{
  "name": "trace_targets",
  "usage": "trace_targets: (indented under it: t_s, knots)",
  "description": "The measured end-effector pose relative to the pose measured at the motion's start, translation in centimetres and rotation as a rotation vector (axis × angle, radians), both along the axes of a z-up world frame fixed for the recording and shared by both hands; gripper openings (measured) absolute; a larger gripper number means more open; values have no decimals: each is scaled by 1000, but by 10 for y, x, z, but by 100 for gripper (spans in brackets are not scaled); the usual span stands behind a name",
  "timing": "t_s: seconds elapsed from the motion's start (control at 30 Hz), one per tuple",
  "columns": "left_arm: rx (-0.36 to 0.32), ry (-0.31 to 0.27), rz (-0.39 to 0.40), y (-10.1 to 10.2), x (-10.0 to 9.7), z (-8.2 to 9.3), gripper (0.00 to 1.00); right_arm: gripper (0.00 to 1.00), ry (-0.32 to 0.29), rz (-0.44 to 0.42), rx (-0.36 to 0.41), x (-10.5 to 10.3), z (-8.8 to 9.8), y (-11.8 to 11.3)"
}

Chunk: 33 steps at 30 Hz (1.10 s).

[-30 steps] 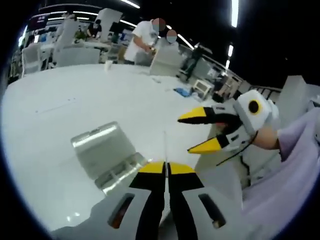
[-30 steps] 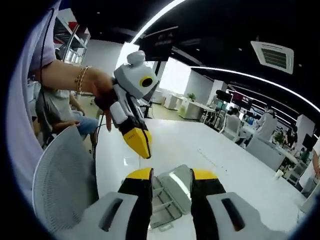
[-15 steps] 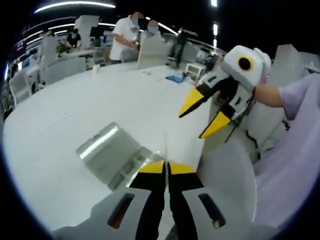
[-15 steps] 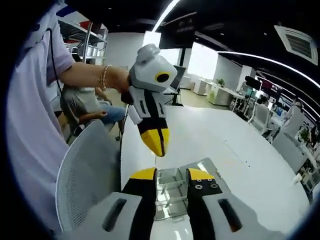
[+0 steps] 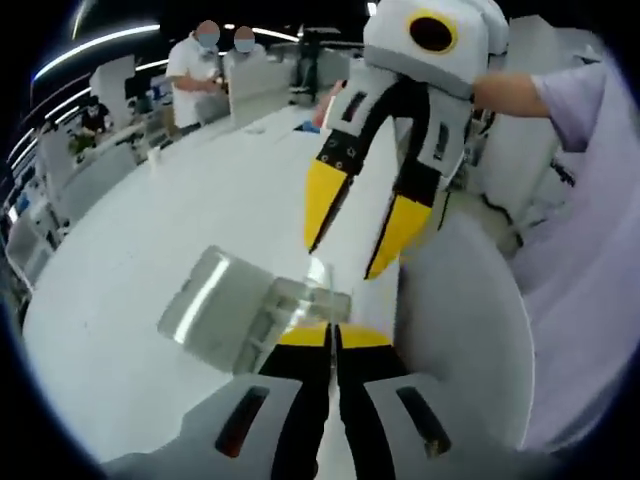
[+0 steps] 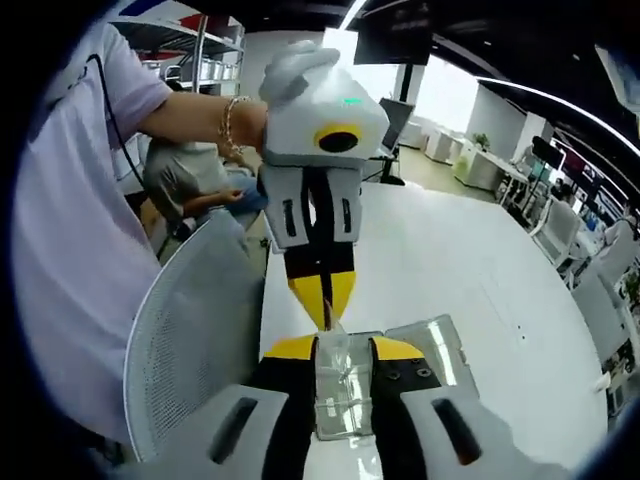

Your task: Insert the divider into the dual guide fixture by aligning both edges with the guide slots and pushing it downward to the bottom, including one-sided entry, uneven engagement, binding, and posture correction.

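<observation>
Clear divider [image 6: 337, 362] pinched by left gripper [image 6: 322, 308], right gripper [image 6: 343, 349] astride.

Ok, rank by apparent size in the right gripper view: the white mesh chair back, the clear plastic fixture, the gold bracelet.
1. White mesh chair back
2. Clear plastic fixture, partly hidden behind the right gripper, so its margin is unsure
3. Gold bracelet

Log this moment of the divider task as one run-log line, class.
phase: aligning | left gripper: shut on divider | right gripper: open, above fixture | fixture: on white table | divider: not seated
</observation>
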<state>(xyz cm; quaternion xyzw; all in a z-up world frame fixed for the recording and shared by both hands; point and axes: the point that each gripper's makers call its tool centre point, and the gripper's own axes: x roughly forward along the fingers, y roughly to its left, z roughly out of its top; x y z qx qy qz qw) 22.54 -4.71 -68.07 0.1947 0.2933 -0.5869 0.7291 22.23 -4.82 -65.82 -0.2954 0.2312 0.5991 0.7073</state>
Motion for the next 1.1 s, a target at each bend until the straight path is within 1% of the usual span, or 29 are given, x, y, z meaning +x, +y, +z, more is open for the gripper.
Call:
trace_targets:
  t_s: [0.03, 0.1, 0.17, 0.23, 0.3, 0.37, 0.43, 0.53, 0.67, 0.87, 1.0, 1.1]
  knots:
    - [5, 1, -13, 0, -1, 0, 0, 14, 10, 19, -22, -3, -4, 2]
    - [9, 1, -37, 0, -4, 1, 0, 14, 11, 38, -53, -4, -8, 6]
    - [13, 3, -55, 1, -6, 1, 0, 12, 23, 43, -58, -4, -9, 10]
    - [24, -1, -65, 3, -6, 0, 0, 9, 23, 64, -87, -5, -12, 12]
    - [31, 2, -69, 5, -6, 0, 0, 6, 26, 73, -103, -5, -14, 13]
    - [34, 2, -70, 6, -5, -1, 0, 5, 37, 84, -119, -5, -16, 15]
    - [37, 1, -68, 7, -4, -1, 0, 4, 27, 97, -141, -4, -18, 16]
    - [38, 3, -74, 8, -5, -1, 0, 1, 43, 102, -155, -4, -19, 19]
    - [43, -6, -74, 9, -3, -2, 0, 0, 53, 112, -176, -3, -20, 19]
    - [35, -12, -64, 12, 1, 1, 0, 0, 87, 112, -167, -6, -19, 21]
    - [38, -1, -67, 12, 0, -2, 1, 0, 88, 120, -180, -7, -21, 21]
    - [43, 10, -69, 11, -3, -5, 5, 0, 91, 119, -179, -7, -22, 22]
